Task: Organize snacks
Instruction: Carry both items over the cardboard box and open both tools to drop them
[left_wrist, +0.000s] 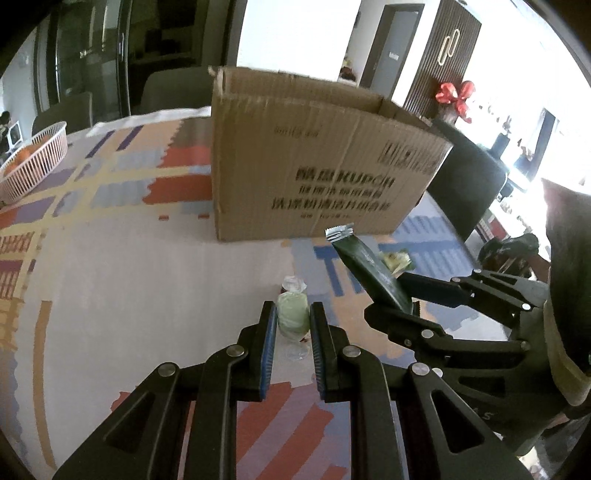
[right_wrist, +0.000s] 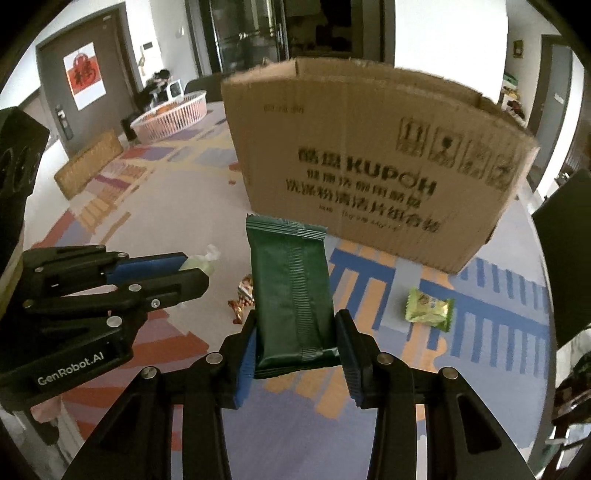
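Dark green snack packet (right_wrist: 290, 291) upright between fingers (right_wrist: 351, 354); pale green candy (left_wrist: 293, 312) likewise.

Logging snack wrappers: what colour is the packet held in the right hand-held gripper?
Dark green packet, clearest in the right wrist view, clamped in the right hand-held gripper.

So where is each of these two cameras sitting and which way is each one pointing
Left wrist: rides the left tongs, looking forward and down at the table toward the cardboard box; its own fingers flank a pale green snack, and the right tongs enter from the right.
Right wrist: rides the right tongs, facing the box; its fingers grip a dark green packet, with the left tongs at left.
Shared: box, dark green packet, patterned tablecloth, pink basket.
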